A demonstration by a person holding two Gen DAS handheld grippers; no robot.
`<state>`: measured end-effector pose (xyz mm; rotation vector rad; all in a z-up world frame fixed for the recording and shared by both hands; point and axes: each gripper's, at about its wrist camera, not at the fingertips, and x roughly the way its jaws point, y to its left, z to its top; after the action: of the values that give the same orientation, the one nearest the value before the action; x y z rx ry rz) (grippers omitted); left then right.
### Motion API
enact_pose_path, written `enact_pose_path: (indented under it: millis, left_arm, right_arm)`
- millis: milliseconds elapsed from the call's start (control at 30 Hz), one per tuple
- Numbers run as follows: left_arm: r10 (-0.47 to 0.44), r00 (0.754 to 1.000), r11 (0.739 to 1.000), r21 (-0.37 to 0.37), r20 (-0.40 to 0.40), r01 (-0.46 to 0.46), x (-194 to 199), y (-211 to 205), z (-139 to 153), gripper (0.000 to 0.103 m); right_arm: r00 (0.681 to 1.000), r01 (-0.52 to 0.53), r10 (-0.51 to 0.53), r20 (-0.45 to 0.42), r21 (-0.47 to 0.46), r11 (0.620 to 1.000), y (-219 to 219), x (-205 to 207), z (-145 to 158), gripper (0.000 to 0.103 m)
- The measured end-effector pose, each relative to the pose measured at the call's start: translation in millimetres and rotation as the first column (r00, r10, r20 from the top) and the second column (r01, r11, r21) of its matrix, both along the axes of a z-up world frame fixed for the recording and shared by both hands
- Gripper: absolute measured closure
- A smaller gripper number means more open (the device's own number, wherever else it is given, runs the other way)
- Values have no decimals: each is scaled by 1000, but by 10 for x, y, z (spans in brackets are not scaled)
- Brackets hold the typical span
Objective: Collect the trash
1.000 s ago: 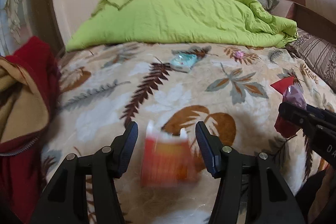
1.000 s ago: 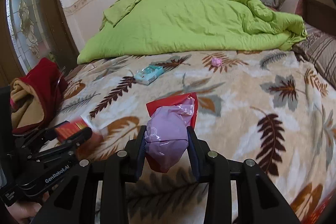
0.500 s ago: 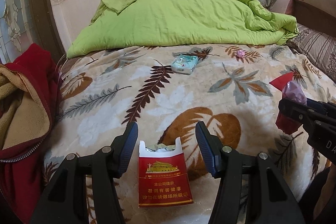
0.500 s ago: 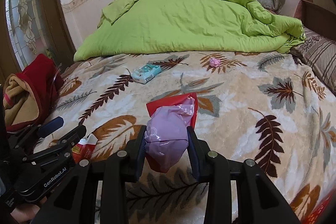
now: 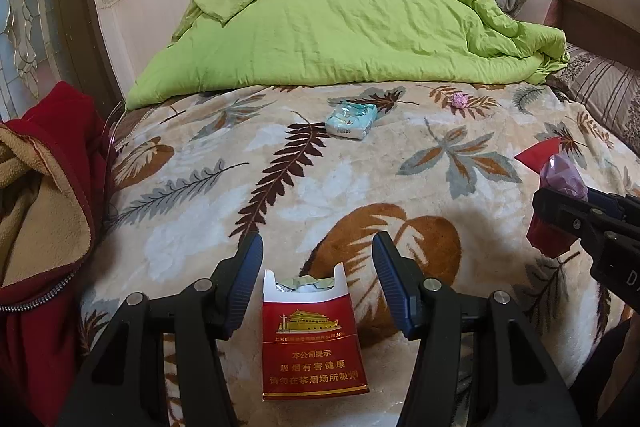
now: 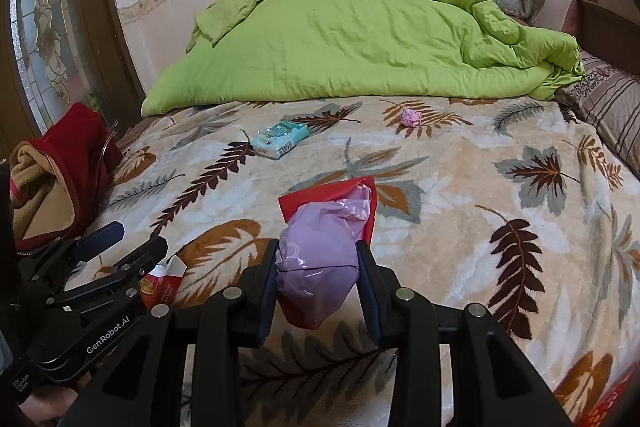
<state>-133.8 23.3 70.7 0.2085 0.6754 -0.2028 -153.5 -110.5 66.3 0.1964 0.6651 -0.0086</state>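
**Two grippers working over a littered bed**

You are working over a wide bed covered by a leaf-print blanket (image 5: 360, 179). A rumpled green duvet (image 5: 340, 23) is lying across the far side, and a red jacket (image 5: 44, 195) is bunched at the near left edge.

Your right gripper (image 6: 318, 277) is holding its fingers clamped on a bundle of red and lilac plastic bags (image 6: 320, 247), which is bulging up from between them. Judging by the task, you are holding this as the sack for collected rubbish; what is inside is hidden.

Your left gripper (image 5: 318, 267) is sitting with its fingers spread apart, gripping nothing. A red cigarette pack (image 5: 314, 343) is lying flat on the blanket at the near edge, between and below those fingers. Its lid is flipped open, showing crumpled foil inside.

Further off, a pale blue tissue packet (image 5: 351, 119) is resting mid-bed, and a small pink paper ball (image 5: 459, 100) is sitting to its right, near the duvet. Both seem to be waiting for collection.
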Motion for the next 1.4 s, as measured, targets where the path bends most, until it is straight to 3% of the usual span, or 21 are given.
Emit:
enact_pose_path:
  millis: [1400]
  left_arm:
    - [3, 1000, 1000, 9, -1, -3, 23, -23, -35, 47]
  right_arm:
    - [1000, -7, 7, 0, 5, 1000, 27, 8, -4, 64]
